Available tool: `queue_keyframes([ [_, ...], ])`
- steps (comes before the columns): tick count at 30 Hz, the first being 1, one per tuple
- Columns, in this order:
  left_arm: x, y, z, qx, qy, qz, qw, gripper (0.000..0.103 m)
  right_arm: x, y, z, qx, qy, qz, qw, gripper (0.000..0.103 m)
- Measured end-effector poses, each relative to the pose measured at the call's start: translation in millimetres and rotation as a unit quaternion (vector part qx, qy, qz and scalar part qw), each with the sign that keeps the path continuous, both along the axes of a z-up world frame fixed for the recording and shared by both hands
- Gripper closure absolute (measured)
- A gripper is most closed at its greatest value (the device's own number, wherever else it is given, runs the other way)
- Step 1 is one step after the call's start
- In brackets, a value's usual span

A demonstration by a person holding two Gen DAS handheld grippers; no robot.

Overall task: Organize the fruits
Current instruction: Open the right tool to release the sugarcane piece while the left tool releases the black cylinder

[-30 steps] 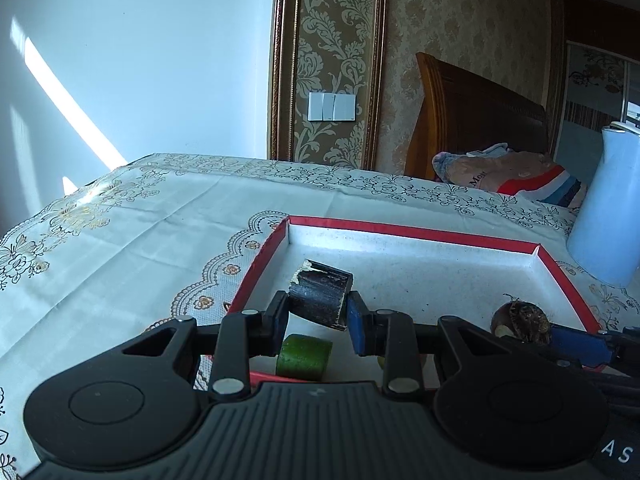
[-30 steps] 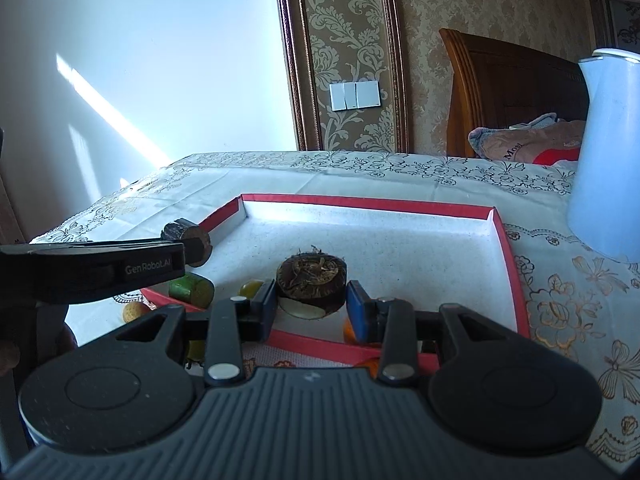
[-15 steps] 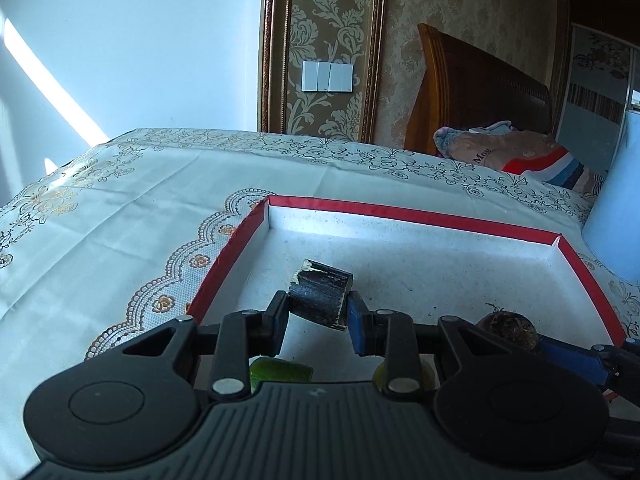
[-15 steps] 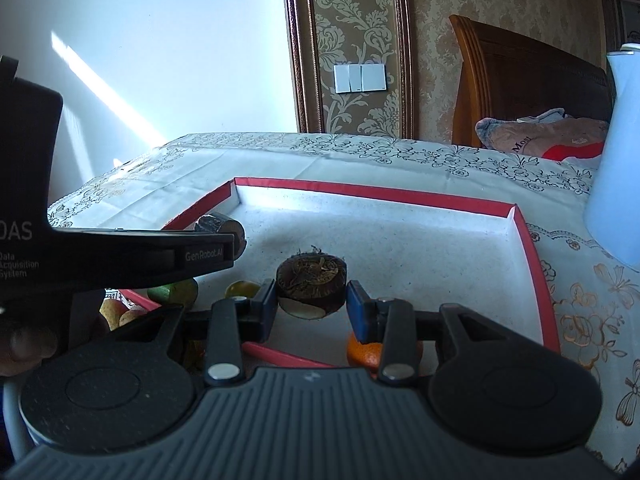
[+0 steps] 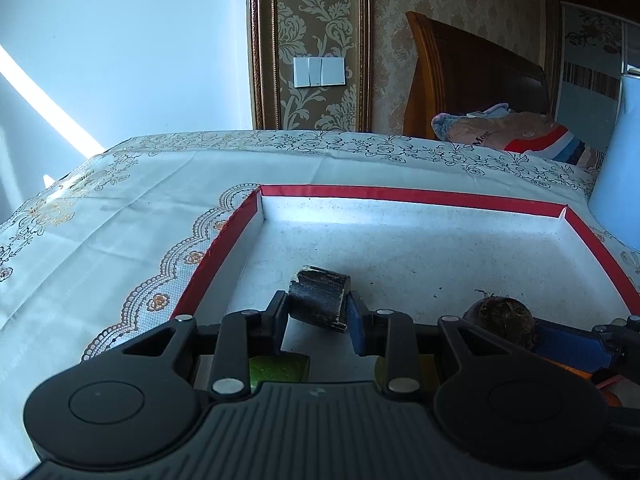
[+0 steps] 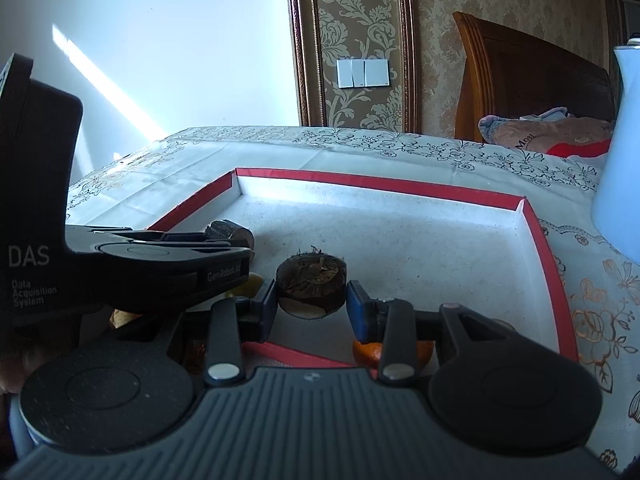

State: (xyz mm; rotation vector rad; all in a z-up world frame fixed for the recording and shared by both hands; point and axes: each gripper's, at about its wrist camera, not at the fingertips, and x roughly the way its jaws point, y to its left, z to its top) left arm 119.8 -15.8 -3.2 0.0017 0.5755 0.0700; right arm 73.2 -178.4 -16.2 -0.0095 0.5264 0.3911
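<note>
My left gripper (image 5: pixel 318 312) is shut on a dark sugarcane piece (image 5: pixel 319 298) and holds it over the left part of the red-rimmed white tray (image 5: pixel 400 194). My right gripper (image 6: pixel 311 300) is shut on a dark brown water chestnut (image 6: pixel 311 286) over the tray's near part (image 6: pixel 380 184). The chestnut also shows in the left wrist view (image 5: pixel 500 318) at the right. The left gripper body (image 6: pixel 160 264) crosses the left of the right wrist view, with the sugarcane piece (image 6: pixel 230 234) at its tip.
A green fruit (image 5: pixel 278 368) and a yellow one (image 5: pixel 404 368) lie below my left gripper. An orange (image 6: pixel 374 352) and a yellowish fruit (image 6: pixel 248 282) lie near the tray's front edge. A pale blue jug (image 6: pixel 618 152) stands right of the tray on the patterned tablecloth (image 5: pixel 120 220).
Both grippers have moved forward over the tray, each still holding its piece. The tray's front edge and the loose fruits have slid down under the grippers.
</note>
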Motion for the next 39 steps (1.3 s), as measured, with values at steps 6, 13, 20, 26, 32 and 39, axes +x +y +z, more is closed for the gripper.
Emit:
queue_keyframes([
  [6,-2,1,-1,0.001,-0.006,0.000,1.0000,0.073,-1,0,-2,0.007,0.003,0.004,1.000,0.068],
  [13,-4,2,-2,-0.001,-0.012,-0.003,0.9999,0.073,-6,2,-6,0.006,-0.001,0.005,1.000,0.068],
  [20,-8,4,-2,-0.007,-0.017,-0.002,0.9998,0.073,-6,2,-7,0.005,-0.010,-0.007,1.000,0.068],
  [26,-9,1,-3,0.002,-0.020,-0.001,0.9998,0.072,-7,1,-7,0.003,-0.016,-0.013,1.000,0.070],
  [32,-10,2,-3,0.001,-0.021,0.000,0.9998,0.072,-7,1,-8,0.003,-0.018,-0.015,1.000,0.071],
  [39,-13,5,-1,-0.005,-0.023,0.006,0.9997,0.070,-8,0,-8,0.003,-0.020,-0.014,1.000,0.071],
])
